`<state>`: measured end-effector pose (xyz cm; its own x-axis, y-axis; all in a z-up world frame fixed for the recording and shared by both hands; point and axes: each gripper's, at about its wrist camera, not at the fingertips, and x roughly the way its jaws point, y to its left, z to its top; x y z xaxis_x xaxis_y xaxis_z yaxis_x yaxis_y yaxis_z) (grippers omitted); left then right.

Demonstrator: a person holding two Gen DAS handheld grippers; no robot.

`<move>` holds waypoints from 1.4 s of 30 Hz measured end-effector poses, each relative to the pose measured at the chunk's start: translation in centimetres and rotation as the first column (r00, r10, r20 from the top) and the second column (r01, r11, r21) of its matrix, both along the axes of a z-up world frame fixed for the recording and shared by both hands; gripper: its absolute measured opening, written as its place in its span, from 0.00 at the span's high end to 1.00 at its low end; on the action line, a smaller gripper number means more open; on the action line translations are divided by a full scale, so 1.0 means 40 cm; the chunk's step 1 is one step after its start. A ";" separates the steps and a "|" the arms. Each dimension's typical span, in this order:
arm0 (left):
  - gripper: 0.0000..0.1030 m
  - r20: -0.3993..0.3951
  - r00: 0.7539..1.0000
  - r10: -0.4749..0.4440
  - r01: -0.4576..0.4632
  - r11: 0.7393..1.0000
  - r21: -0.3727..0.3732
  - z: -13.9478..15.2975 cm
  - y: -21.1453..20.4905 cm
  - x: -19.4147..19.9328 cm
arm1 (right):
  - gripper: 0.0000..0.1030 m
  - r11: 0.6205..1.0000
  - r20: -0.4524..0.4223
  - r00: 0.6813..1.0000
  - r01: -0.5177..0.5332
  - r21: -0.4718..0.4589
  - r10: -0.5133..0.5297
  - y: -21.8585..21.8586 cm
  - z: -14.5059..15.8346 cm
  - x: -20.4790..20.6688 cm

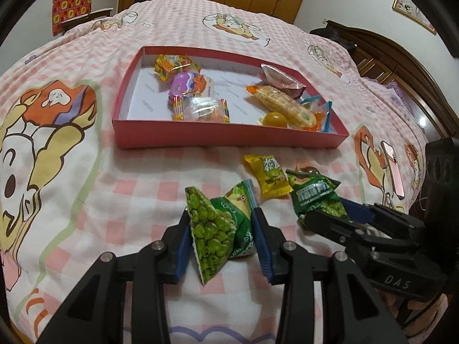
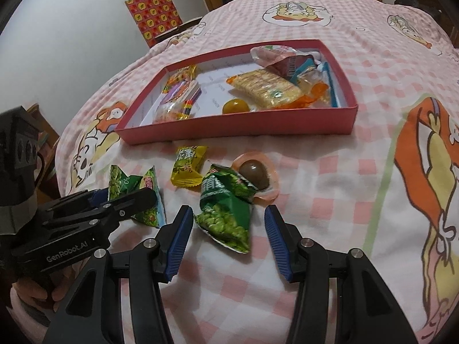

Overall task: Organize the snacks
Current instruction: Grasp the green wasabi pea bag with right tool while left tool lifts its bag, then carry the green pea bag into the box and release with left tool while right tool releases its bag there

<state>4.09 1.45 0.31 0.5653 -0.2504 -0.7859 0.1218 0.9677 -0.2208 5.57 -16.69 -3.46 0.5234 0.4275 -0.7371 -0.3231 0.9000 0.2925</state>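
Grippers poised over two green pea packets on the bed

Left wrist view: the left gripper (image 1: pixel 222 235) has its blue-padded fingers on either side of a triangular green pea packet (image 1: pixel 213 229), touching or nearly touching its edges; whether they press it yet I cannot tell. A red box (image 1: pixel 223 139) lies beyond on the checked bed (image 1: pixel 137 195), already holding several snacks. A yellow packet (image 1: pixel 268 176) lies between packet and box. To grip well, close squarely on the packet's thick middle, not its crimped edge.

Right wrist view: the right gripper (image 2: pixel 226 220) has its fingers spread wide apart around a crumpled dark green packet (image 2: pixel 226 209), with clear gaps on both sides. A brown egg-shaped snack in clear wrap (image 2: pixel 255 175) touches that packet's far end. Judgement: lower slightly and close slowly, so the neighbouring snack is not dragged along.
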 end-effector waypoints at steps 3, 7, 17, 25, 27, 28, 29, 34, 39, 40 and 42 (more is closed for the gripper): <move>0.57 -0.004 1.000 -0.015 0.015 1.000 0.011 -0.001 -0.004 -0.003 | 0.48 1.000 0.004 1.000 -0.003 -0.003 0.003 0.007 -0.003 0.001; 0.53 -0.012 1.000 -0.026 0.027 0.999 0.021 -0.007 -0.012 -0.005 | 0.50 1.000 0.004 1.000 0.000 0.014 0.000 0.002 -0.007 0.001; 0.61 0.006 0.999 -0.040 0.040 0.999 0.019 -0.001 -0.014 -0.012 | 0.63 0.999 0.019 1.000 -0.012 0.042 0.012 -0.002 -0.004 -0.005; 0.64 0.031 0.998 -0.046 0.046 0.999 -0.007 0.025 -0.012 -0.024 | 0.66 0.997 0.065 0.997 -0.054 0.055 0.050 0.010 0.024 -0.024; 0.64 0.040 0.998 -0.044 0.045 0.999 -0.005 0.034 -0.012 -0.026 | 0.66 0.996 0.072 0.996 -0.061 0.058 0.057 0.010 0.030 -0.028; 0.64 0.044 0.998 -0.044 0.044 0.999 -0.004 0.038 -0.012 -0.027 | 0.67 0.996 0.073 0.996 -0.063 0.060 0.058 0.009 0.032 -0.028; 0.64 0.048 0.998 -0.045 0.045 0.999 -0.004 0.042 -0.012 -0.028 | 0.67 0.996 0.073 0.996 -0.064 0.066 0.059 0.007 0.034 -0.028; 0.64 0.068 0.997 -0.042 0.042 0.999 -0.003 0.062 -0.013 -0.029 | 0.68 0.995 0.092 0.994 -0.066 0.074 0.059 0.001 0.051 -0.033; 0.64 0.085 0.996 -0.034 0.034 0.999 0.003 0.080 -0.011 -0.021 | 0.68 0.995 0.121 0.991 -0.062 0.079 0.053 -0.008 0.075 -0.036; 0.64 0.086 0.996 -0.033 0.033 0.999 0.006 0.083 -0.011 -0.017 | 0.68 0.995 0.127 0.990 -0.064 0.078 0.054 -0.008 0.081 -0.036; 0.64 0.094 0.995 -0.032 0.031 0.999 0.013 0.092 -0.013 -0.009 | 0.68 0.995 0.135 0.989 -0.069 0.071 0.059 -0.006 0.091 -0.033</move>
